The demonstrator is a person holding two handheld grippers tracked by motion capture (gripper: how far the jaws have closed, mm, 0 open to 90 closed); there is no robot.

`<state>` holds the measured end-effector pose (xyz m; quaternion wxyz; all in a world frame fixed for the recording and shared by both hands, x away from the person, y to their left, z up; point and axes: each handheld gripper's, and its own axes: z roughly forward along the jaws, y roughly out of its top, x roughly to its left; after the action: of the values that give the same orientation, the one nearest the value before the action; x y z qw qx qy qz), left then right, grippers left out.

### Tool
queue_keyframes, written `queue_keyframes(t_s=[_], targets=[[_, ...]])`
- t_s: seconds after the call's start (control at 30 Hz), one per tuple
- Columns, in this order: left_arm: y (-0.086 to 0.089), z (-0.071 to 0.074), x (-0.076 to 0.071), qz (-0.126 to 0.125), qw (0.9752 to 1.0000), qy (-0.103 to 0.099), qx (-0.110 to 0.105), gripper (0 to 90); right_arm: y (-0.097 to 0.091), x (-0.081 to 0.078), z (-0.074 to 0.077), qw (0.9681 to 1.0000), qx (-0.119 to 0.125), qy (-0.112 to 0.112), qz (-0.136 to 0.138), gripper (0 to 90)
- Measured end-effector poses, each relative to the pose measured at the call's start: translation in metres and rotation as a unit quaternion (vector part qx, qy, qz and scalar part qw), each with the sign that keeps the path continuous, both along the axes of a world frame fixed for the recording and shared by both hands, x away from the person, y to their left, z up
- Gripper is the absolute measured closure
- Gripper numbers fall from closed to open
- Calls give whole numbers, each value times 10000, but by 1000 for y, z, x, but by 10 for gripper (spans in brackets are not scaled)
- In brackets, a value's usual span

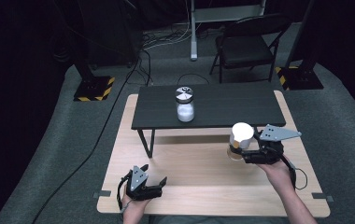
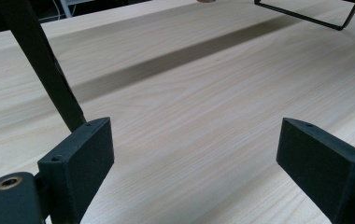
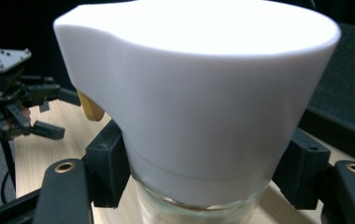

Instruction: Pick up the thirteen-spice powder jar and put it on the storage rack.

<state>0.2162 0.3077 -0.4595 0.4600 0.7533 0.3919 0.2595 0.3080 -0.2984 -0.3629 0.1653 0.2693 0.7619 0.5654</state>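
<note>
Item: white-lidded glass jar (image 3: 199, 121), rigid, smooth, breakable; right gripper (image 1: 246, 153) is pinching its glass body just below the lid; left gripper (image 1: 153, 183) is resting spread.

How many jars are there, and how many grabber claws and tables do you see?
Jars: 2, one with a white lid in the right gripper, one with a silver lid on the black shelf
Grippers: 2, counting the left gripper
Tables: 1, the wooden table
Shelves: 1
Total: 6

Light wood table (image 1: 203, 186) bears black shelf (image 1: 222, 109); shaker jar (image 1: 185, 105) on shelf.
</note>
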Motion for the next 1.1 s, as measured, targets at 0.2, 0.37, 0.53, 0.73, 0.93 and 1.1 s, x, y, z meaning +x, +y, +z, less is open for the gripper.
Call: queue_keyframes(t_s=[0.2,0.37,0.53,0.73,0.93,1.1], targets=[[0,0,0,-12,10000,-5,9,105,1,7,14,10000,60,39,-44,292],[0,0,1,-19,10000,5,8,105,3,13,27,10000,41,46,-53,292],[0,0,1,-22,10000,7,4,105,4,16,37,10000,56,-4,-66,292],[0,0,1,-29,10000,13,8,105,5,19,46,9999,43,-71,-105,292],[0,0,1,-39,10000,21,12,105,7,22,55,9998,35,-141,-133,292],[0,0,1,-33,10000,25,-4,105,9,27,64,9996,26,-185,-210,292]])
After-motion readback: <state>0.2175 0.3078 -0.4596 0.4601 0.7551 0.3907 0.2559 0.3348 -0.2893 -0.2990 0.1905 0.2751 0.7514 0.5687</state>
